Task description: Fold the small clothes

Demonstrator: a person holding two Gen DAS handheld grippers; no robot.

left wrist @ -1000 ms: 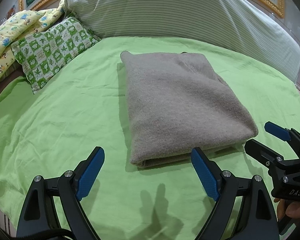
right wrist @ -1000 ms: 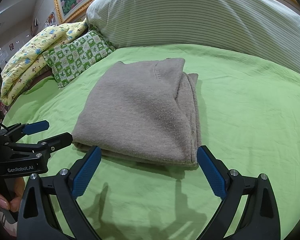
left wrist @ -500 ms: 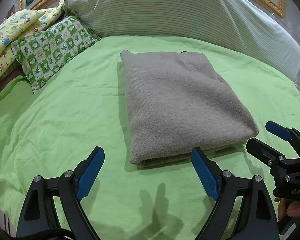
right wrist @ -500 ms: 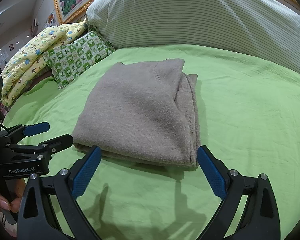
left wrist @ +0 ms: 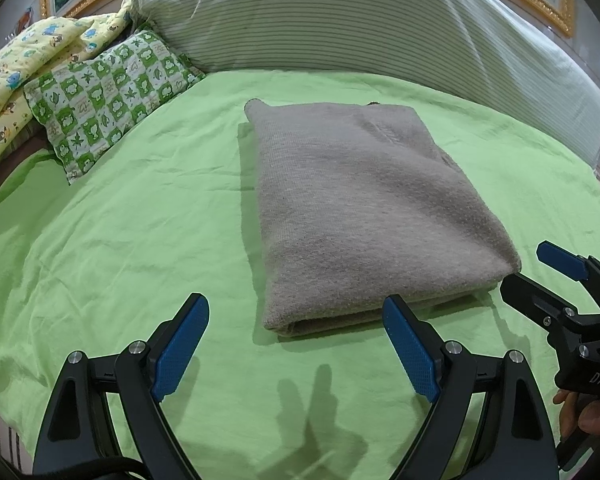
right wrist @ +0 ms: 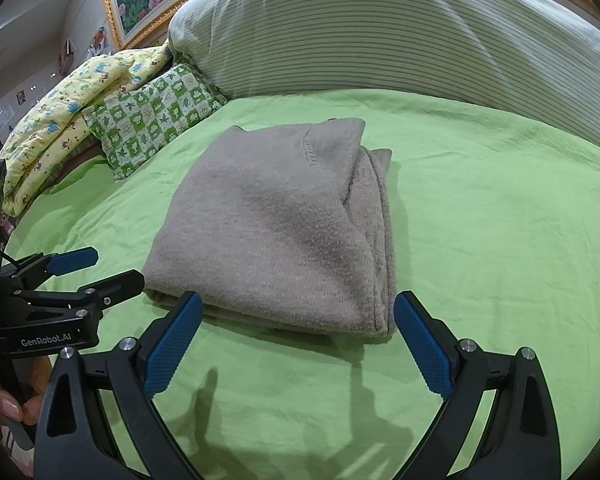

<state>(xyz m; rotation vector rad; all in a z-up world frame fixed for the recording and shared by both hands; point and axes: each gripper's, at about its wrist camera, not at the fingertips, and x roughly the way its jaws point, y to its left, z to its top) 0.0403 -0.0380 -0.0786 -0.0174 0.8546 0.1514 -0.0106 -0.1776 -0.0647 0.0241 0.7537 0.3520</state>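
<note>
A grey knitted garment (left wrist: 360,208) (right wrist: 276,228) lies folded into a flat rectangle on the green bedsheet (left wrist: 120,220) (right wrist: 500,220). My left gripper (left wrist: 296,344) hovers open just short of its near edge, nothing between the blue pads. My right gripper (right wrist: 296,340) is open too, near the garment's near right corner, empty. Each gripper shows in the other's view: the right gripper (left wrist: 540,276) at the right edge, the left gripper (right wrist: 100,268) at the left edge, both with jaws apart. A hand (right wrist: 4,404) holds the left one.
A large striped pillow (left wrist: 360,20) (right wrist: 400,28) lies across the back of the bed. A green checked cushion (left wrist: 108,92) (right wrist: 156,116) and a yellow patterned quilt (left wrist: 20,64) (right wrist: 68,108) sit at the back left. A gold picture frame (right wrist: 116,12) hangs behind.
</note>
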